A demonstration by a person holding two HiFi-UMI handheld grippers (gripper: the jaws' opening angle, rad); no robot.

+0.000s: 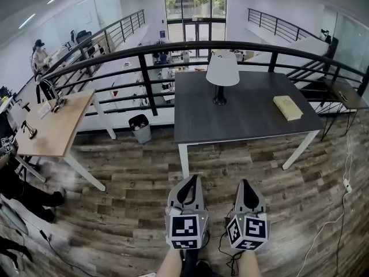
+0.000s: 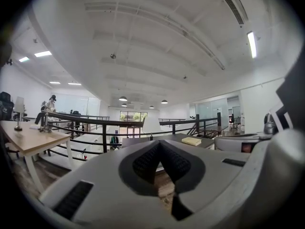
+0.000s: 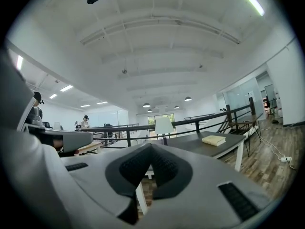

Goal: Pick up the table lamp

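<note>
Nearest, at the bottom of the head view, side by side and low over the wood-plank floor [image 1: 132, 178]: left gripper [image 1: 190, 179] and right gripper [image 1: 245, 183], both held level, marker cubes toward the camera, tips toward the table ahead. Left jaws closed pad against pad in the left gripper view, ribbed faces meeting in a narrow V, nothing caught between them. Right jaws pressed together the same way in the right gripper view, holding nothing. Next, well apart from both grippers, a dark grey table [image 1: 242, 126] on white legs, set squarely ahead and slightly right. Toward its right side, lying flat, a pale tan book [image 1: 287, 107]. Near the middle of its far edge, upright and untouched, the table lamp [image 1: 222, 73]: white shade over a thin dark stem and a round dark base, well apart from the book and just in front of the black railing [image 1: 144, 68]. To the left of the grey table, a dark bin [image 1: 140, 128] lined with a pale bag against the railing foot, then a light wooden table [image 1: 55, 128] with small items on top. Beyond the railing, a lower level with desks; at far left along a side walkway, a person [image 1: 40, 53]; at the very back, tall windows [image 1: 195, 7] under white ceiling lights.
</note>
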